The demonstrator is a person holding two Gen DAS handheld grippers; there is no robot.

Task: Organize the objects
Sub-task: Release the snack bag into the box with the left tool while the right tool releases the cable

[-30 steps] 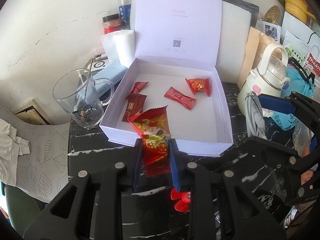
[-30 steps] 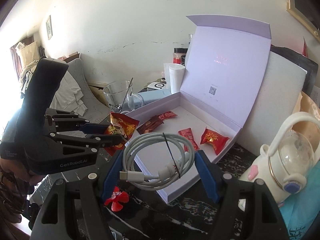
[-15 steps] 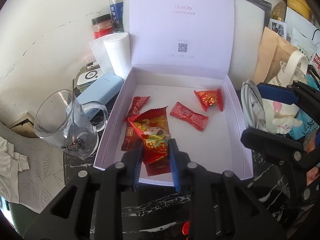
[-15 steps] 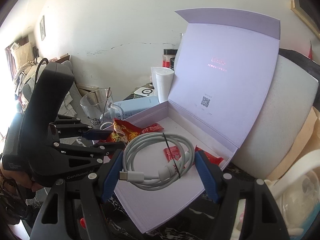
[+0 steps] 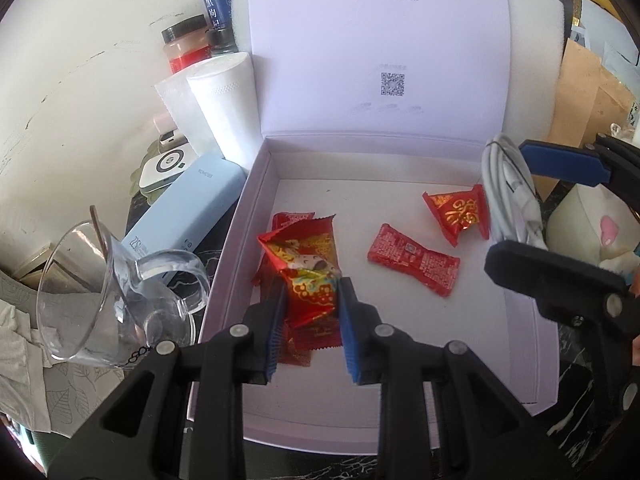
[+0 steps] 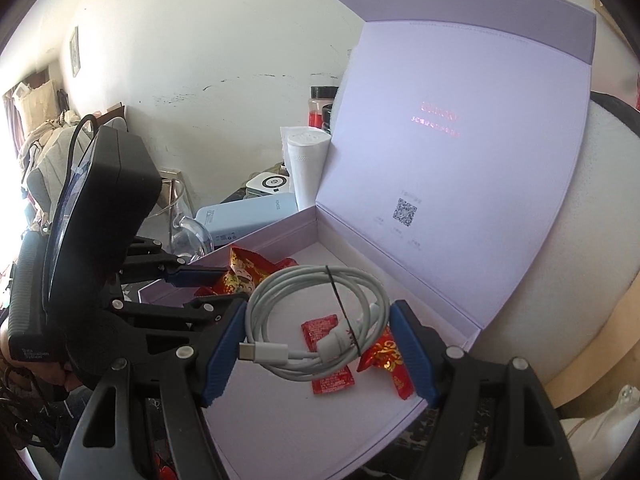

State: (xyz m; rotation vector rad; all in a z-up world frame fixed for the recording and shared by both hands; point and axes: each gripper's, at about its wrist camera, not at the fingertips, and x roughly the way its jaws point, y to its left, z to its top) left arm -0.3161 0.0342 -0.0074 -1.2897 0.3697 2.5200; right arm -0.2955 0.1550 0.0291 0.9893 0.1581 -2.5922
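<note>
An open lilac box (image 5: 520, 352) (image 6: 280, 420) holds several red candies, among them a flat one (image 5: 414, 260) (image 6: 328, 384) and a folded one (image 5: 458, 212) (image 6: 386, 354). My left gripper (image 5: 312, 304) is shut on a red and yellow snack packet (image 5: 306, 264) (image 6: 240, 270), inside the box over its left side, above other red wrappers. My right gripper (image 6: 320, 348) is shut on a coiled white USB cable (image 6: 320, 332) (image 5: 508, 188), held over the box's right side.
Left of the box are a glass mug (image 5: 100, 292), a light blue power bank (image 5: 184, 208), a white paper cup (image 5: 224, 108) and jars (image 5: 188, 44). A white bottle (image 5: 580, 224) and brown paper bag (image 5: 588, 96) stand at the right. The box lid (image 6: 440, 160) stands upright.
Both grippers moved forward over the box. The snack packet went from the box's front edge to inside it. The cable now hangs over the box's right side.
</note>
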